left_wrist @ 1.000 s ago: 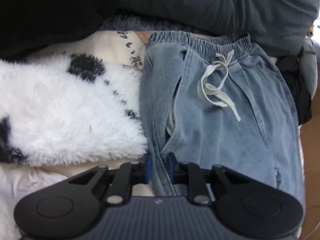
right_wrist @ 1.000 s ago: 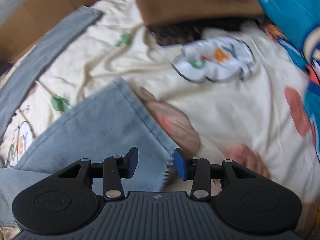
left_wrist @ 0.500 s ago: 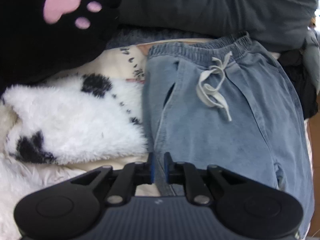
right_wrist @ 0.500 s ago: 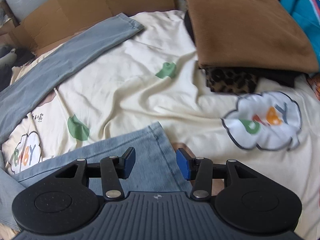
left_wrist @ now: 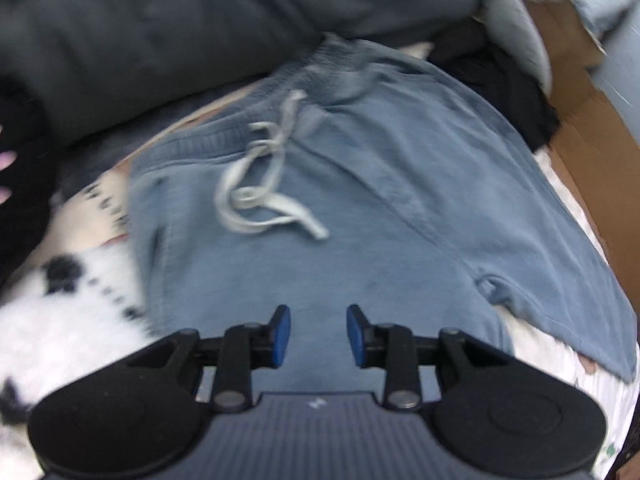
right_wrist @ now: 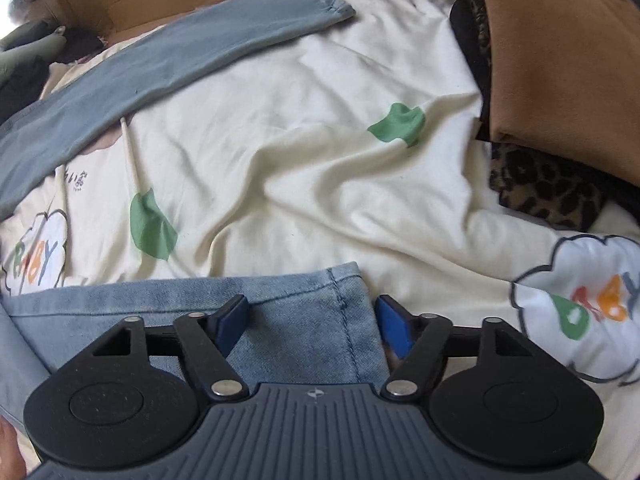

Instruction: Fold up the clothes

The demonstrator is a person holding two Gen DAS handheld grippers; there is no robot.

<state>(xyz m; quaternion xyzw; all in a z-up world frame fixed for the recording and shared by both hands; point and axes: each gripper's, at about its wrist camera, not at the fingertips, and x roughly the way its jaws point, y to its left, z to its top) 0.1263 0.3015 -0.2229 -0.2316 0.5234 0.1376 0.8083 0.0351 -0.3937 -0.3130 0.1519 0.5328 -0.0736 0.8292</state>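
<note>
Light blue denim trousers (left_wrist: 360, 200) with an elastic waistband and a white drawstring (left_wrist: 260, 196) lie flat on the bed. My left gripper (left_wrist: 318, 334) is open and empty, over the trousers' upper part below the drawstring. In the right wrist view one trouser leg hem (right_wrist: 304, 304) lies between the open jaws of my right gripper (right_wrist: 312, 322), which holds nothing. The other leg (right_wrist: 160, 56) stretches diagonally across the back of the cream sheet (right_wrist: 300, 168).
A fluffy white and black plush (left_wrist: 60, 312) lies left of the trousers. Dark grey bedding (left_wrist: 200, 32) is behind the waistband. Cardboard (left_wrist: 592, 128) stands at the right. A folded brown garment (right_wrist: 560, 60) on leopard-print cloth (right_wrist: 544, 192) sits at the right.
My left gripper let go of the trousers' side edge, opened and swung right over the trousers. My right gripper opened wider and drew back along the leg hem.
</note>
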